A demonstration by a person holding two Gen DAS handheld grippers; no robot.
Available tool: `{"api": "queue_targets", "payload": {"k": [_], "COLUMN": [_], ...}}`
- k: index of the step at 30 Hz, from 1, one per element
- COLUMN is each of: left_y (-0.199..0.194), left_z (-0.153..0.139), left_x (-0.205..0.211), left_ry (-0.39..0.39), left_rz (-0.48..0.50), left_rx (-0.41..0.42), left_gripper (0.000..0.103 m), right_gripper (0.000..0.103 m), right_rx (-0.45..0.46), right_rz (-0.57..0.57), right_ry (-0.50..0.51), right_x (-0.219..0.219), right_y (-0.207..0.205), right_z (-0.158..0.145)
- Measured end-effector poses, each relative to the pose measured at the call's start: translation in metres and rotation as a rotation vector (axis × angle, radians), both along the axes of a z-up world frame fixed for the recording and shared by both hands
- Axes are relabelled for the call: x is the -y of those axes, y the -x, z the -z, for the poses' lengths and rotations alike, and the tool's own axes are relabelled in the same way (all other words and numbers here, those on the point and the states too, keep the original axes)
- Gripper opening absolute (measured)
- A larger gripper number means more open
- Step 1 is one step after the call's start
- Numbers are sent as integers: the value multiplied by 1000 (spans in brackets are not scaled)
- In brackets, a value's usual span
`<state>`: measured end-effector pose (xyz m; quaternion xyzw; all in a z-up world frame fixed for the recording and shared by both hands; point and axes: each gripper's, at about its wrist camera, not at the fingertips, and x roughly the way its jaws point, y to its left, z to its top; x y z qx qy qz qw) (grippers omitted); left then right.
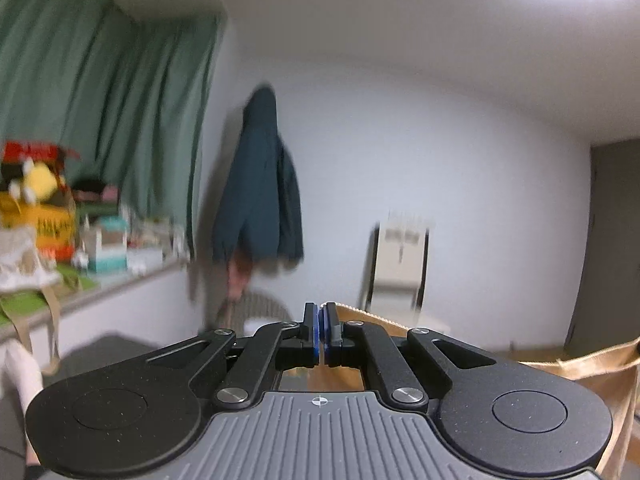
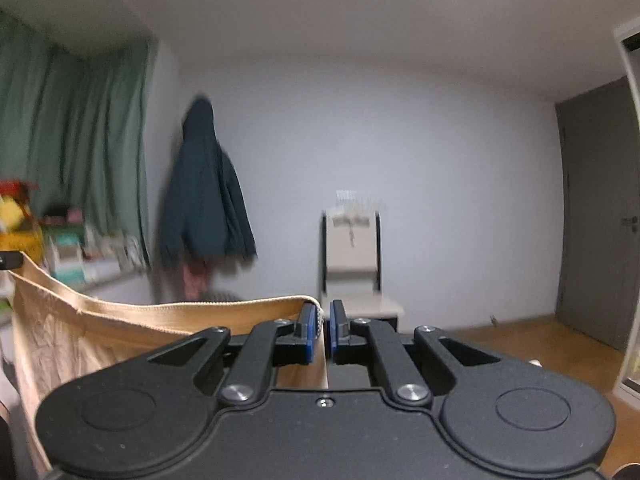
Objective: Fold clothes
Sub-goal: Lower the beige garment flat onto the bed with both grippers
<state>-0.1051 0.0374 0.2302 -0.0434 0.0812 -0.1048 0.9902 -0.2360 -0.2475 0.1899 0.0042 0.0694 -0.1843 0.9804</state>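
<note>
A tan garment with a stitched band hangs in the air between my two grippers. In the right wrist view the tan garment (image 2: 120, 320) stretches leftward from my right gripper (image 2: 323, 330), which is shut on one end of its band. In the left wrist view my left gripper (image 1: 321, 330) is shut on the other end, and the tan garment (image 1: 580, 364) trails off to the right and sags. Both grippers are raised and point at the far wall. The lower part of the cloth is hidden behind the gripper bodies.
A dark teal jacket (image 1: 260, 184) hangs on the white wall beside a green curtain (image 1: 100, 120). A cluttered ledge (image 1: 80, 264) with boxes and toys runs along the left. A chair (image 2: 352, 256) stands against the wall, a grey door (image 2: 596, 216) at right, over a wooden floor (image 2: 520, 336).
</note>
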Motion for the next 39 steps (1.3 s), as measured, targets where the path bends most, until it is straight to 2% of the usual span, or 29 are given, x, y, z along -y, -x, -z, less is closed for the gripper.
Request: {"api": "queue_targets", "payload": {"k": [2, 5, 9, 11, 14, 17, 19, 21, 24, 26, 29, 32, 33, 39], "left_y": [-29, -67, -93, -95, -79, -54, -44, -34, -27, -24, -20, -8, -6, -4], "left_z": [13, 15, -10, -31, -59, -59, -32, 6, 89, 151, 225, 261, 267, 285], "left_x": [17, 40, 70, 81, 86, 88, 84, 79, 70, 66, 60, 58, 58, 47], "left_ry": [-32, -35, -51, -41, -9, -35, -48, -65, -112, -128, -129, -120, -122, -113], "left_rz": [-5, -4, 4, 15, 36, 57, 75, 88, 86, 79, 58, 47, 43, 4], "left_rx": [-52, -97, -64, -18, 70, 121, 80, 12, -154, -304, -507, -618, -636, -682], "left_gripper": [1, 2, 1, 1, 2, 2, 2, 2, 2, 2, 2, 2, 2, 2], "right_gripper": [6, 6, 6, 6, 6, 6, 6, 7, 6, 6, 6, 6, 6, 6], "right_rx": [-50, -89, -71, -25, 64, 95, 61, -23, -225, -383, -566, -688, -715, -809], "right_rz": [14, 50, 107, 126, 138, 128, 111, 104, 87, 82, 89, 85, 84, 67], "right_ry": [-4, 18, 40, 34, 55, 64, 42, 19, -42, -128, -265, -325, -335, -317], "right_x": [10, 19, 36, 43, 51, 57, 61, 60, 54, 52, 52, 46, 42, 32], "right_y": [-30, -72, -114, -116, -98, -73, -61, -50, -43, -44, -43, -44, -32, -31], "right_z": [6, 7, -16, -31, -51, -49, -30, 7, 86, 142, 200, 227, 233, 241]}}
